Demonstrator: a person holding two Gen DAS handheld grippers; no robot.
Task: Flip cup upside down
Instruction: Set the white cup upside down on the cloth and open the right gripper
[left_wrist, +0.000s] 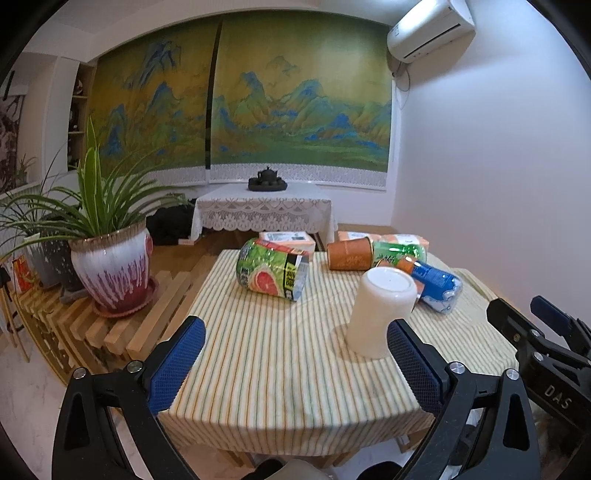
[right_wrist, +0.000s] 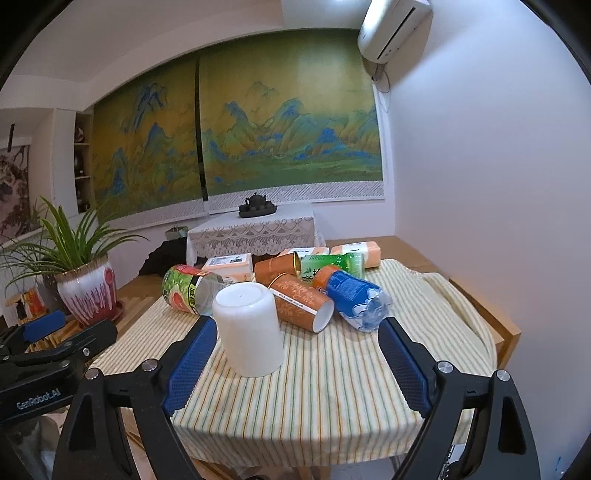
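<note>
Both tongs stand wide and hold nothing. One white cup (right_wrist: 250, 328) stands mouth-down on the striped cloth (right_wrist: 332, 387), just beyond the right tongs (right_wrist: 295, 363) beside their left finger, and at the right finger of the left tongs (left_wrist: 295, 363). Behind it lie two orange tubes (right_wrist: 299, 301) and three bottles. Only the right view shows the near tube's open end.

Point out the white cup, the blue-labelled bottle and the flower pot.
white cup (right_wrist: 251, 332), right wrist view, on its side wall.
blue-labelled bottle (right_wrist: 351, 291), right wrist view, on the blue label.
flower pot (left_wrist: 110, 269), left wrist view, on its glazed side.
</note>
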